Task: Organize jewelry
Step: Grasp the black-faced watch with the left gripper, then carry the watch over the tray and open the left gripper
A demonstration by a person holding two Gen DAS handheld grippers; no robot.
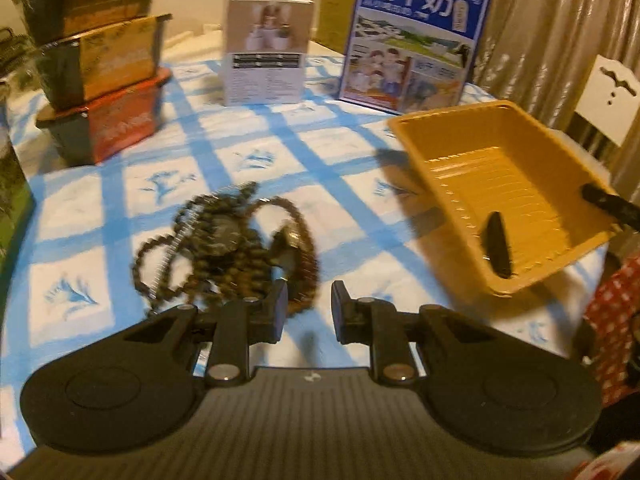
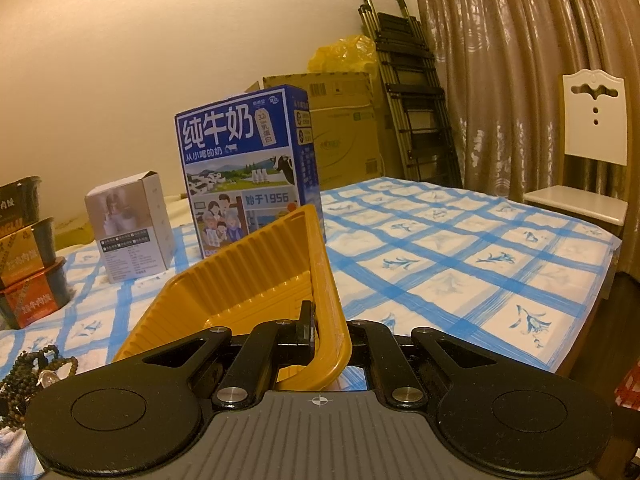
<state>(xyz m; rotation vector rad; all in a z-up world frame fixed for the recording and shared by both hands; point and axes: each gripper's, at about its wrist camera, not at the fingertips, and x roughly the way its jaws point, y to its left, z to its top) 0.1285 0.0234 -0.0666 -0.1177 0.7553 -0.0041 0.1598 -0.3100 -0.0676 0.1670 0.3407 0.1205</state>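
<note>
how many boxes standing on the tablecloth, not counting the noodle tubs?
2. A small white box stands at the far middle of the tablecloth; a blue milk carton box stands to its right, behind the yellow tray. Others may be out of frame.

"纯牛奶", "始于1956" on the blue milk carton (image 2: 244, 172)

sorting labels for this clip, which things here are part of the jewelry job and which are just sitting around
Part of the job:
- bead necklaces, tangled in a pile on the cloth
- yellow tray, tilted, its wall clamped by the right gripper
- left gripper, open, beside the beads

Just lying about:
- milk carton
- small white box
- stacked noodle bowls
- chair
- folded ladder
</note>
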